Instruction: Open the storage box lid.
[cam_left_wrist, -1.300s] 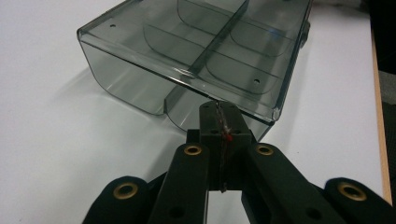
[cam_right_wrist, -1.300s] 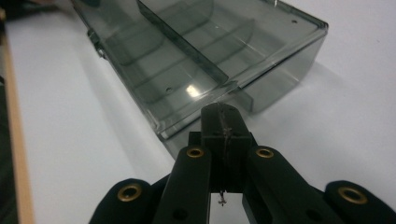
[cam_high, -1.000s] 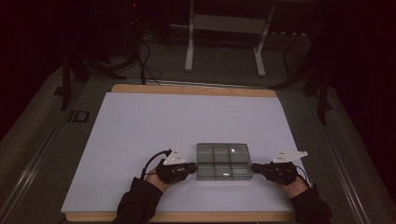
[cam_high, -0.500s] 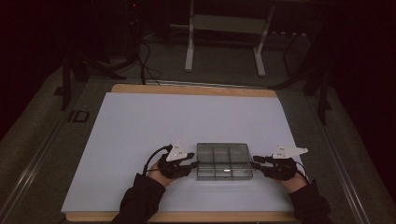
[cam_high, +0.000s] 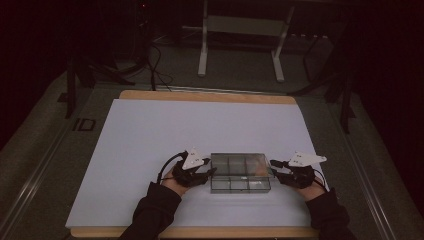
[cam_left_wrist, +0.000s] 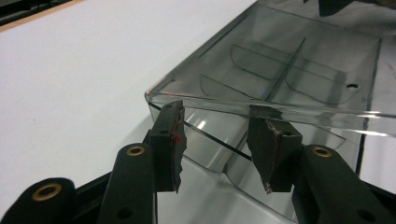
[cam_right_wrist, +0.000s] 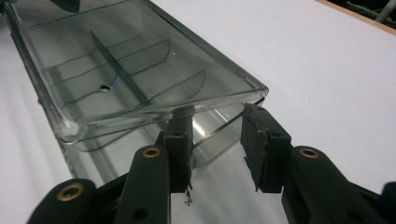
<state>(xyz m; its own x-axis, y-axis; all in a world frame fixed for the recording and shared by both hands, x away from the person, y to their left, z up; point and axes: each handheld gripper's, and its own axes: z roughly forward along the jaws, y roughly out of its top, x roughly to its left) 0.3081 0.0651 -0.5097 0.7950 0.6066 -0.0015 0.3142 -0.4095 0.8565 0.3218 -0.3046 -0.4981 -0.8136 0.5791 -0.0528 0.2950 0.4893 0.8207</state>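
A clear plastic compartment box lies near the front of the white sheet, its see-through lid over several divided cells. My left gripper is at the box's left end and my right gripper at its right end. In the left gripper view the jaws stand apart just under the lid's edge, with no pad pressing on it. The right gripper view has the same look: jaws spread below the lid's corner. Both pairs of jaws have just been opening, and the box end sits in front of each gap.
The white sheet covers a wooden table whose front edge runs just below my sleeves. Beyond the table are a dark floor, a white metal stand and loose cables. Bare sheet stretches behind and to the left of the box.
Both grippers' jaws have spread from nearly shut to apart at the box's ends. The hands and the box have stayed in place.
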